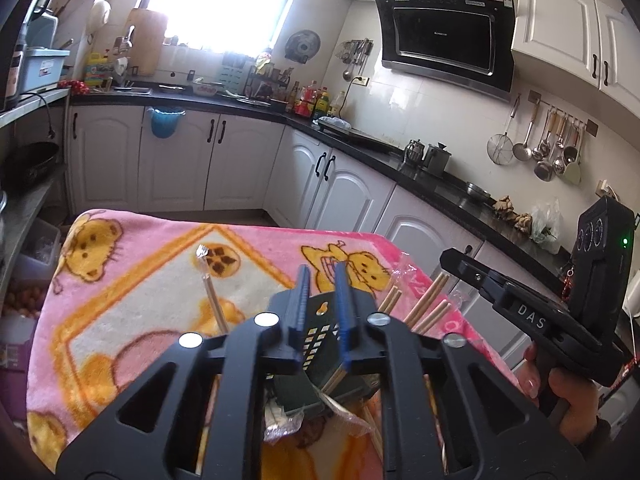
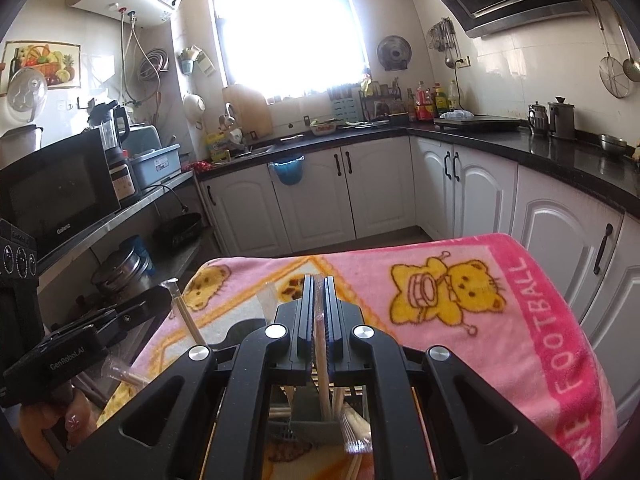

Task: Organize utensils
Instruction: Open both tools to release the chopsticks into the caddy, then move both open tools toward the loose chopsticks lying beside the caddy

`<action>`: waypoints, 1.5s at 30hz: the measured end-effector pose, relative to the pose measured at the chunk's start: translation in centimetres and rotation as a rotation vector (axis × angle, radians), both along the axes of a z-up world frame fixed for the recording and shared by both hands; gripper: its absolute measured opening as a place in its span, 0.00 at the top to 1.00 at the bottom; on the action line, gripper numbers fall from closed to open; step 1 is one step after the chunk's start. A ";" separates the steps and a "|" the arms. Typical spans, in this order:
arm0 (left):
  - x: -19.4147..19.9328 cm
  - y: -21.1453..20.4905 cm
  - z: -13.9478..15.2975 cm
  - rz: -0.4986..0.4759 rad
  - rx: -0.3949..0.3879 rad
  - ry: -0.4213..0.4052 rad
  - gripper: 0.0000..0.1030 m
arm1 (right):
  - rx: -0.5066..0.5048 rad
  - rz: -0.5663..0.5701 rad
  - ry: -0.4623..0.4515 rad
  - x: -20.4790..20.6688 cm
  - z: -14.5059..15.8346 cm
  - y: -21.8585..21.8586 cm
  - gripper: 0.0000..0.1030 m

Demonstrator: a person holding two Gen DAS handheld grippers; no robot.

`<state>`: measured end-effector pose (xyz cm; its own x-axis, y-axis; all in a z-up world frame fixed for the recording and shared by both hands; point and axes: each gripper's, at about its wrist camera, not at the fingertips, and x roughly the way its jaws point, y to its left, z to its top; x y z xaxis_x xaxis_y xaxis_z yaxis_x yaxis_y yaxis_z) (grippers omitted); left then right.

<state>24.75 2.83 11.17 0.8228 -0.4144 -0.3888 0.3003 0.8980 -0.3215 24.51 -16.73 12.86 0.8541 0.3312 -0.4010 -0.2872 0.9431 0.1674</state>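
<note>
Two grippers work over a pink blanket. Left gripper clamps the dark holder's wall, chopsticks leaning out beside it. Right gripper pinches one wrapped chopstick above that holder.

Blanket lies over the table. Utensil holder stands on it near the near edge, between the left claw's fingers. Chopsticks lie just right of the holder; one wrapped pair slants up at its left.
</note>
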 end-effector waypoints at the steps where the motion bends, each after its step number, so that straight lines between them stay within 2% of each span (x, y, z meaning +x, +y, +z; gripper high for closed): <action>1: -0.2 0.1 0.1 0.001 -0.002 0.000 0.89 | 0.000 0.002 0.000 -0.1 0.0 0.0 0.90; 5: -1.0 0.3 0.3 0.016 0.002 -0.005 0.74 | -0.009 0.008 -0.002 -0.7 0.1 0.0 0.82; 8: -1.7 0.6 0.6 0.032 -0.003 -0.009 0.70 | -0.017 0.007 -0.008 -1.3 0.3 0.1 0.74; 18: -4.0 1.6 1.5 0.051 -0.025 -0.037 0.38 | -0.032 0.024 -0.039 -4.0 1.0 0.1 0.59; 27: -5.8 1.7 1.3 0.054 -0.021 -0.040 0.14 | -0.048 0.042 -0.048 -7.2 0.9 0.0 0.49; 34: -7.2 1.3 0.7 0.038 0.007 -0.037 0.10 | -0.073 0.029 -0.046 -9.2 0.2 -0.7 0.39; 45: -8.6 0.4 -0.8 0.017 0.020 -0.011 0.10 | -0.068 0.009 -0.012 -11.4 -1.2 -2.1 0.33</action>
<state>16.10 3.25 10.41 0.8343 -0.3924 -0.3873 0.2882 0.9092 -0.3005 13.07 -18.81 11.70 0.8562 0.3115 -0.4123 -0.2976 0.9495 0.0994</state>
